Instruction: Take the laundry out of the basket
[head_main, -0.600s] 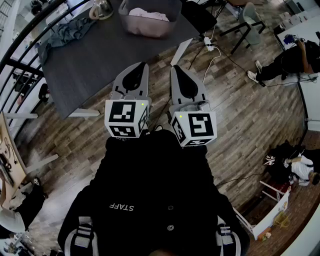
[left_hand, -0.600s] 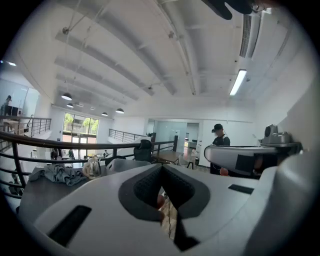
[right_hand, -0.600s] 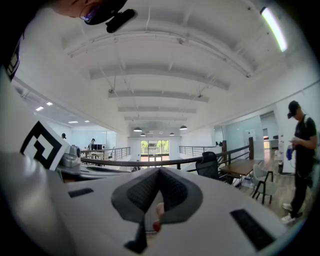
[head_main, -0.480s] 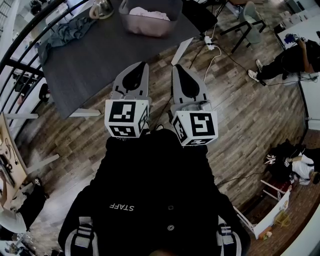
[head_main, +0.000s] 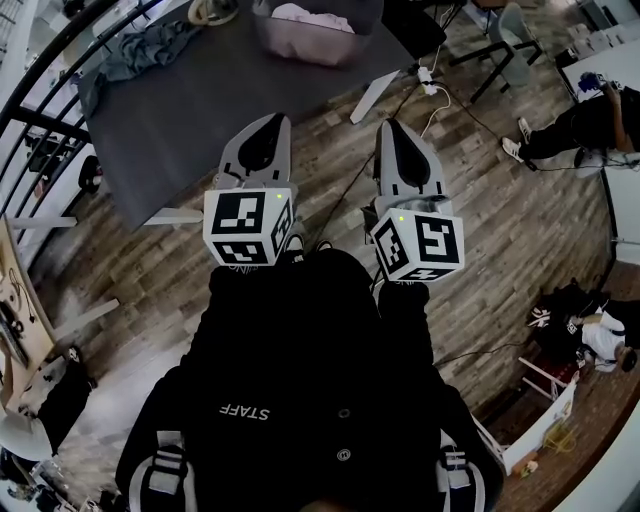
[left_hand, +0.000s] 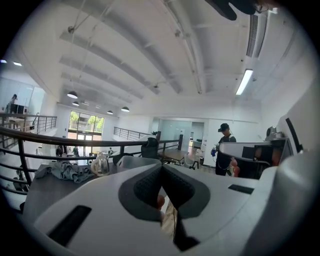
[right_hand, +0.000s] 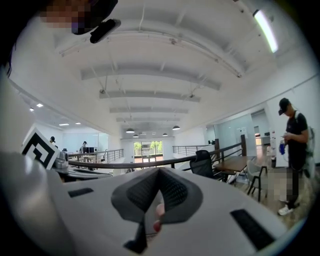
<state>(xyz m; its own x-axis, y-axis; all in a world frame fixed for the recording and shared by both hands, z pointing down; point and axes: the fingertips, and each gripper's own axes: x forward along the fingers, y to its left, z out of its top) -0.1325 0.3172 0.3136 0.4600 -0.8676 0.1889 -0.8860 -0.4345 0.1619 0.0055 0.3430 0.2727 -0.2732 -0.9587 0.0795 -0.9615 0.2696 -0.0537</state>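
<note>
Wood-plank floor (head_main: 480, 200) borders a dark matte table (head_main: 200, 100) bearing a translucent basket (head_main: 320, 50).

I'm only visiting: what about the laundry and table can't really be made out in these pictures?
Translucent plastic basket, head view: far side cut off by the top edge, so how much pink laundry it holds is unclear.
Same basket, left gripper view: mostly hidden behind the shut left tool.
Crumpled grey cloth on the dark table: too small to identify.
</note>
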